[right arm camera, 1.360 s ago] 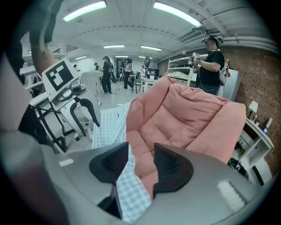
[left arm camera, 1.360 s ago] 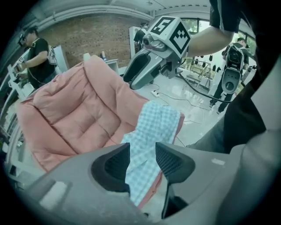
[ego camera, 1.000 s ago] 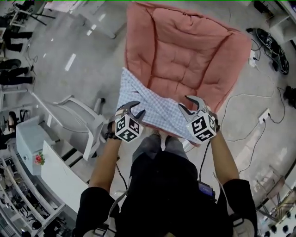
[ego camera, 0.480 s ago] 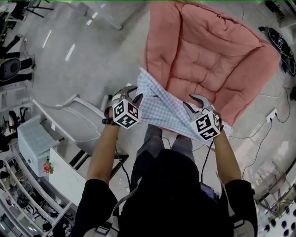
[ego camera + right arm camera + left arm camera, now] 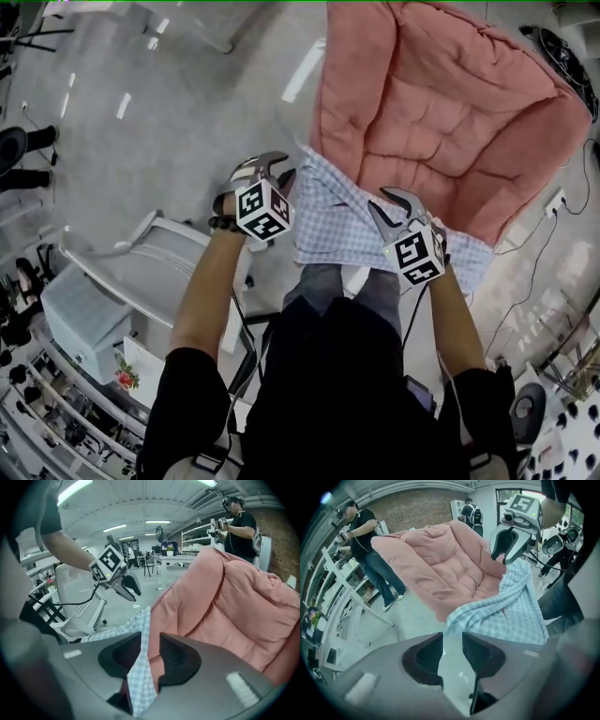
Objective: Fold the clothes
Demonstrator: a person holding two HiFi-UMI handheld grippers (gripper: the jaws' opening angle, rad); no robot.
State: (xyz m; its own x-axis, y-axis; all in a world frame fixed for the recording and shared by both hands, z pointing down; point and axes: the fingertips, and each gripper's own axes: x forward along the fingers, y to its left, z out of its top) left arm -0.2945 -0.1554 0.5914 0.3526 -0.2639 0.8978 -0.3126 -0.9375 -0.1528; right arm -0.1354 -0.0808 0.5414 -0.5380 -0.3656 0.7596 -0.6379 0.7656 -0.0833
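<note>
A blue-and-white checked garment [image 5: 347, 220] hangs stretched between my two grippers, just in front of the lower edge of a big pink quilted cushion [image 5: 441, 103]. My left gripper [image 5: 281, 169] pinches the garment's left corner [image 5: 454, 620] at its jaw tips [image 5: 451, 641]. Its jaws have just been closing with that corner between them. My right gripper [image 5: 378, 204] is shut on the garment's other edge. Checked cloth [image 5: 140, 677] runs straight through its jaws [image 5: 150, 644], which have also been closing. Each gripper shows in the other's view: the right [image 5: 500, 555], the left [image 5: 133, 595].
A white chair [image 5: 159, 253] stands at my left, beside the left arm. A cable and power strip [image 5: 553, 202] lie on the floor at the right. Shelving [image 5: 56, 375] fills the lower left. People stand in the background [image 5: 365, 536] [image 5: 239, 522].
Both grippers have moved together with the garment, which now hangs lower off the cushion's edge. The view has swung, so the cushion sits further right and the white chair closer.
</note>
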